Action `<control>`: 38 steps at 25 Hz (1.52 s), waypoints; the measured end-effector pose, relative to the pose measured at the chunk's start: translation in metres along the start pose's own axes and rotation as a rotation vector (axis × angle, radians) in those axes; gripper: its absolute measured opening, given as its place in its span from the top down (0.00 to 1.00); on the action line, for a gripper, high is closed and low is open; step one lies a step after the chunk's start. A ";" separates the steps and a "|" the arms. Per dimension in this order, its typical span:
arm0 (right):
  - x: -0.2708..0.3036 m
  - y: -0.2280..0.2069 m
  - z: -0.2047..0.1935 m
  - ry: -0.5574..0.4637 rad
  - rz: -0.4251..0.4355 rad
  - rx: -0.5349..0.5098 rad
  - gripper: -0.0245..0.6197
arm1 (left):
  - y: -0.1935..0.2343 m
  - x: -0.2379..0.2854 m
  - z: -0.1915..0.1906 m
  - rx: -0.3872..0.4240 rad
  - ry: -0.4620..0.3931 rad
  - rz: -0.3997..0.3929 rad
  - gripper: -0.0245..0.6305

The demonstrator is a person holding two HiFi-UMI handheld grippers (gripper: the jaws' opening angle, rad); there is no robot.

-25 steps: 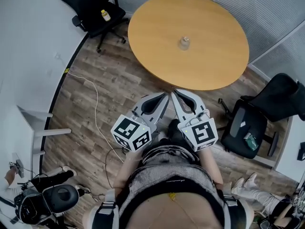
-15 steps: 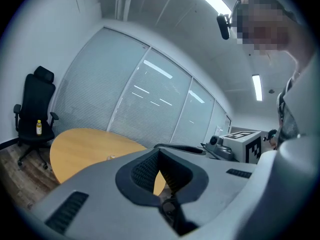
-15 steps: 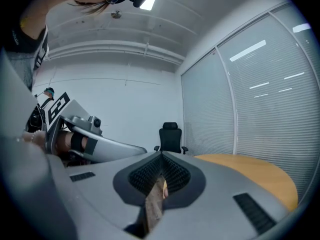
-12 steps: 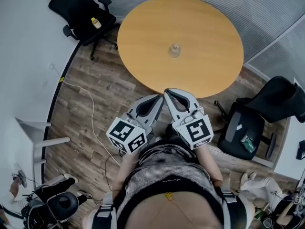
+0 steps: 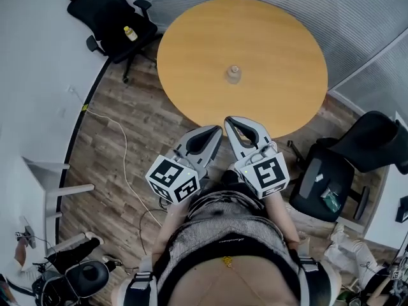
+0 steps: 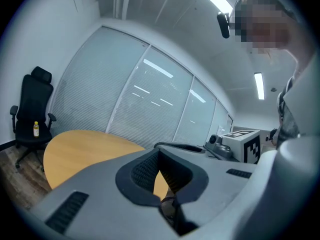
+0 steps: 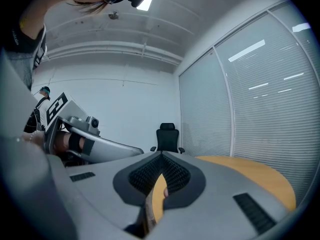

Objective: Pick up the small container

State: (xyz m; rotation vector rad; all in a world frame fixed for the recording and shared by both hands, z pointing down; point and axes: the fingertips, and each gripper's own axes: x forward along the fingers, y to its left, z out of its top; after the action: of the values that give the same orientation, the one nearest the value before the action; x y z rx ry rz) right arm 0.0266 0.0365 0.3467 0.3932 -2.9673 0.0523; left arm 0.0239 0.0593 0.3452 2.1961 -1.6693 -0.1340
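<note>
- A small clear container (image 5: 233, 74) stands upright and alone near the middle of a round, light-wood tabletop (image 5: 191, 50), seen from above.
- The grey left tongs (image 5: 215, 131) and grey right tongs (image 5: 232, 121) are held side by side. Each carries a black-and-white marker cube at its back. Both point toward the container from the near side.
- Both tongs are pressed together with nothing between them. Each gripper's own view shows its tips meeting.
- Just changed: over the last second the tabletop has drawn closer under the head camera. The tips of the tongs, which were short of the near rim and over the wood-plank floor (image 5: 134, 126), now reach that rim.
- The container is still well apart from both tongs, toward the far side of them.
- What this likely means: the person is still approaching and the pickup has not begun. One pair of tongs would have to spread before it could close on the container.
- At the far left, a black office chair (image 5: 108, 11) holds a small yellow bottle (image 5: 131, 33), well away from the tabletop.
</note>
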 end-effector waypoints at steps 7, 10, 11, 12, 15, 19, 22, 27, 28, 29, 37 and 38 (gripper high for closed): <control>-0.003 -0.030 0.000 0.000 -0.001 -0.002 0.93 | -0.001 0.028 0.005 0.014 -0.017 0.010 0.96; -0.003 -0.040 -0.006 0.017 0.008 -0.013 0.93 | 0.001 0.037 0.003 0.008 -0.020 0.019 0.96; -0.002 -0.042 -0.009 0.018 0.012 -0.013 0.93 | 0.002 0.039 0.002 0.004 -0.019 0.018 0.96; -0.002 -0.043 -0.010 0.018 0.013 -0.012 0.93 | 0.002 0.041 0.001 0.000 -0.017 0.016 0.96; 0.000 -0.046 -0.012 0.020 0.001 -0.004 0.93 | 0.006 0.043 -0.003 -0.010 -0.004 0.012 0.96; 0.008 -0.050 -0.015 0.031 -0.031 0.010 0.93 | 0.018 0.045 0.001 -0.016 0.003 -0.004 0.96; 0.017 -0.054 -0.014 0.031 -0.060 0.020 0.93 | 0.025 0.047 0.006 0.004 0.018 -0.041 0.96; 0.032 -0.061 -0.008 0.023 -0.142 0.049 0.93 | 0.041 0.050 0.016 0.043 0.056 -0.116 0.96; 0.036 -0.062 -0.007 0.021 -0.156 0.055 0.93 | 0.044 0.051 0.018 0.049 0.060 -0.129 0.96; 0.040 -0.063 -0.006 0.021 -0.168 0.057 0.93 | 0.047 0.053 0.020 0.055 0.064 -0.142 0.96; 0.069 -0.060 -0.005 0.030 -0.218 0.063 0.93 | 0.071 0.048 0.025 0.069 0.098 -0.217 0.96; 0.072 -0.060 -0.007 0.036 -0.224 0.061 0.93 | 0.076 0.047 0.026 0.064 0.097 -0.219 0.96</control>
State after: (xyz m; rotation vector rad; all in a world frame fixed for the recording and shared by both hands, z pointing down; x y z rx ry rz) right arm -0.0258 -0.0392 0.3654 0.7218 -2.8711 0.1228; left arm -0.0390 -0.0087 0.3553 2.3884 -1.3975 -0.0311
